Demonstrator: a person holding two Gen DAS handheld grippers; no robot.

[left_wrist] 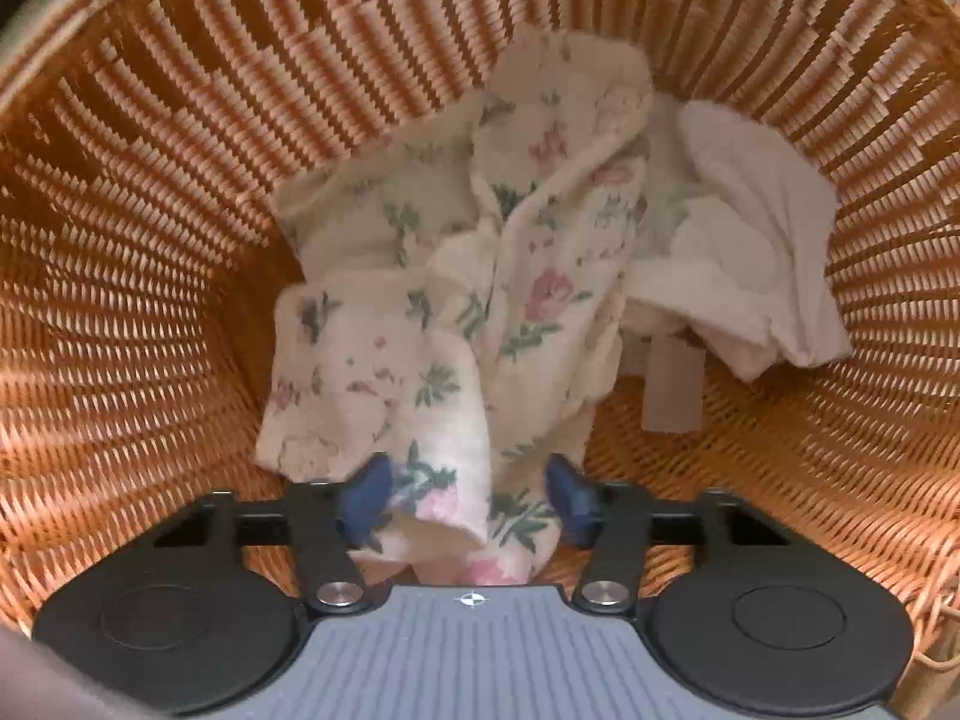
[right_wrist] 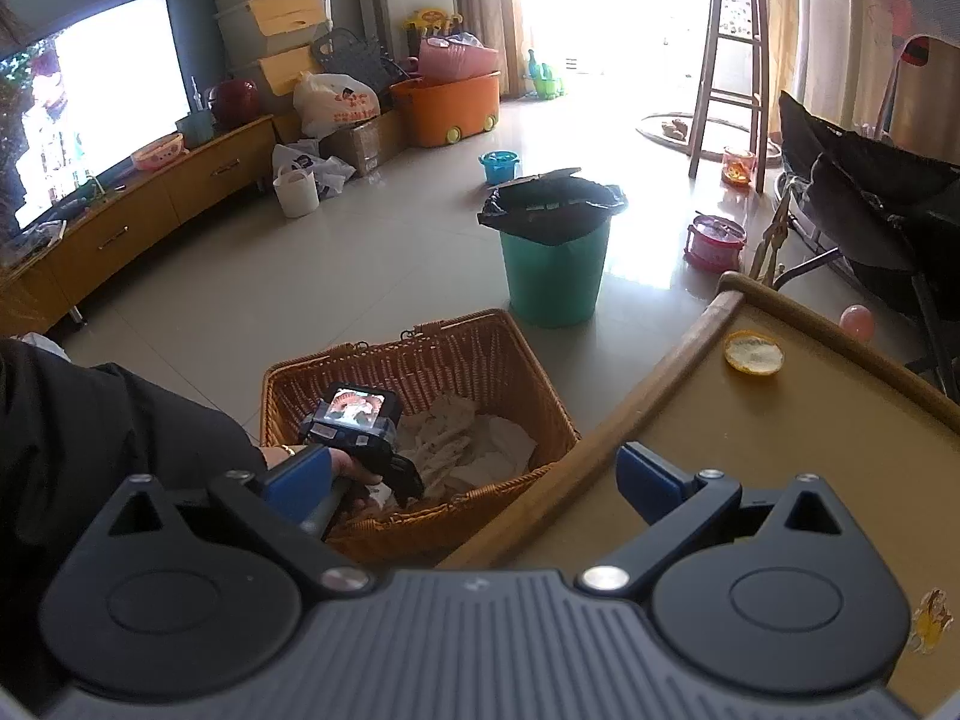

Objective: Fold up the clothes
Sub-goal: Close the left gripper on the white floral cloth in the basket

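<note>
A cream cloth with a flower print [left_wrist: 510, 240] lies crumpled in a wicker basket [left_wrist: 150, 240], with a plain white cloth [left_wrist: 750, 252] beside it on the right. My left gripper [left_wrist: 468, 498] points down into the basket, and a bunched fold of the floral cloth fills the gap between its blue pads [left_wrist: 369, 495]. In the right wrist view a hand [right_wrist: 354, 471] holds that gripper inside the basket [right_wrist: 456, 324] on the floor. My right gripper [right_wrist: 474, 480] stands open with nothing between its fingers, over the near edge of a brown table [right_wrist: 750, 450].
A white tag [left_wrist: 672, 390] lies on the basket floor. A yellow round thing [right_wrist: 754, 353] sits on the table. A green bin with a black bag [right_wrist: 555, 270] stands behind the basket. A wooden stool [right_wrist: 729, 72], an orange tub [right_wrist: 447, 105] and a TV stand [right_wrist: 150, 210] ring the tiled floor.
</note>
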